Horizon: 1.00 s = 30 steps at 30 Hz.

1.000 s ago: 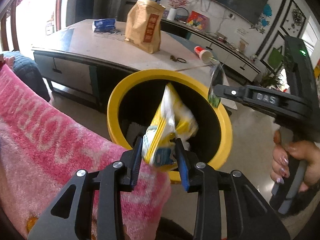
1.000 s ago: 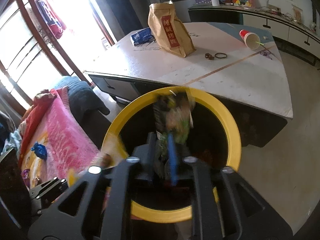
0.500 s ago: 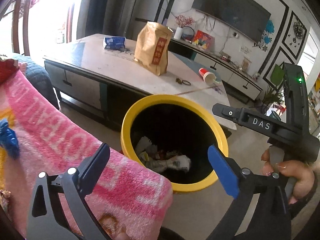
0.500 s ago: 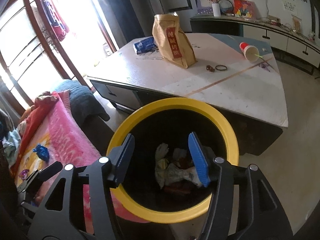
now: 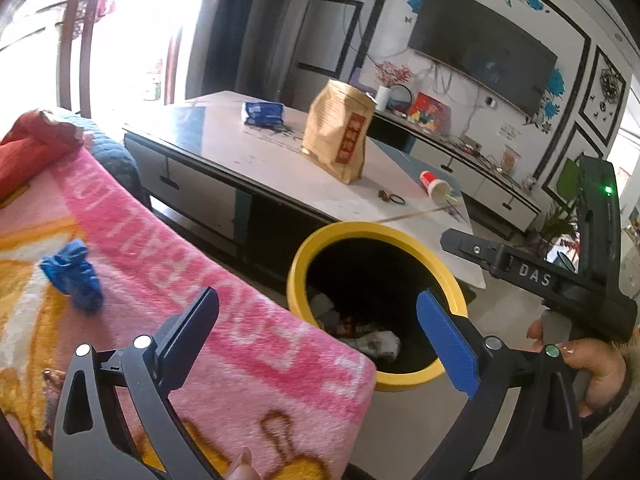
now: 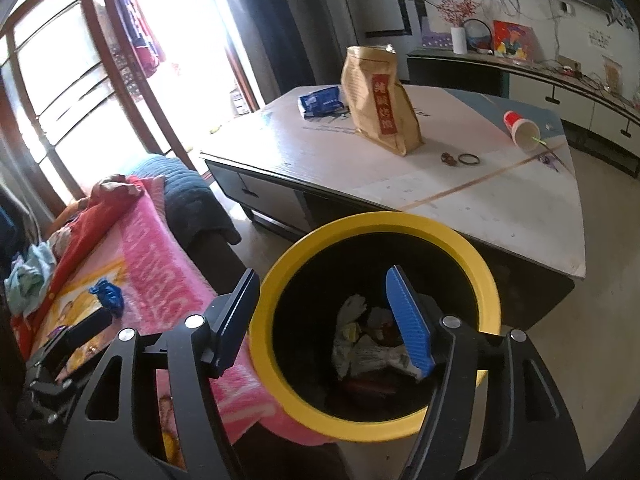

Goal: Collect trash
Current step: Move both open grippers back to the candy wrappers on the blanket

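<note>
Bin (image 6: 484, 276) on the floor between blanket (image 5: 224, 312) and counter (image 6: 500, 200) holds crumpled wrappers (image 6: 368, 350): part done. Left gripper (image 5: 318, 334) fingers spread wide, empty. Right gripper (image 6: 324, 320) fingers opening over the bin, nothing between them. Likely left: blue scrap (image 5: 74, 276) on blanket at left; blue packet (image 6: 320, 102), brown bag (image 6: 380, 100), tipped cup (image 6: 520, 128) on counter, far.

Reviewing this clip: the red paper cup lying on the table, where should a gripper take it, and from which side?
The cup lies on its side, open mouth toward the table edge, straw sticking out. Probably best to come from above and pinch across the middle of its round wall, fingers either side, clear of the straw. The rim may crush.
</note>
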Tool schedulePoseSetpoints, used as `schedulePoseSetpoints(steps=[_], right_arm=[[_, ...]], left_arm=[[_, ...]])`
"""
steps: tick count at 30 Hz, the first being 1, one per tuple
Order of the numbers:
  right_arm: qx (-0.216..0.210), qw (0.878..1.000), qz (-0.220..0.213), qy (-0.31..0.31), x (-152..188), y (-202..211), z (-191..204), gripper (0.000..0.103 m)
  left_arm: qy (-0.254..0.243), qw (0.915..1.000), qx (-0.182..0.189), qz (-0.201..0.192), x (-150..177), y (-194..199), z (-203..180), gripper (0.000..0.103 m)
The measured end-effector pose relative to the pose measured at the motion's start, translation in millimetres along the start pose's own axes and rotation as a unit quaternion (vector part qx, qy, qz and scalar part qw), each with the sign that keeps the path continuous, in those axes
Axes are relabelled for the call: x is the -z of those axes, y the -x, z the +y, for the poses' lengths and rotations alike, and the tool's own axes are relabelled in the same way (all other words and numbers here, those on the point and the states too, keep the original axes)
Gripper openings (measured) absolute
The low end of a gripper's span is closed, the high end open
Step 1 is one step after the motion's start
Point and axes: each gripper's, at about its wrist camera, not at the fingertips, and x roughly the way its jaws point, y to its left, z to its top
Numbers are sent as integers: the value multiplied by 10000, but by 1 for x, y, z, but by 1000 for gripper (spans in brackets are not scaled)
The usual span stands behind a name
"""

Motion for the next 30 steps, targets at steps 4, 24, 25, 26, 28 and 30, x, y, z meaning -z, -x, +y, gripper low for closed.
schedulePoseSetpoints(steps=[4, 24, 25, 26, 28, 30], right_arm=[[-89, 9999, -33, 85, 1, 4, 12, 59], [-772, 9958, 16, 493, 17, 18, 80, 60], [-818, 9954, 41, 503, 19, 18, 84, 60], [-863, 9949, 66, 514, 20, 18, 88, 60], [-933, 9941, 98, 550, 23, 18, 95, 60], [-992, 9932, 124, 597, 26, 18, 101, 60]], left_arm=[[72, 9998, -133, -136, -1, 14, 12, 96], [615, 9934, -737, -631, 0, 72, 75, 96], [648, 9928, -771, -646, 1, 75, 80, 96], [691, 9922, -804, -658, 2, 77, 84, 96], [764, 9910, -865, -684, 4, 82, 91, 96], [839, 9895, -928, -722, 5, 88, 99, 96]])
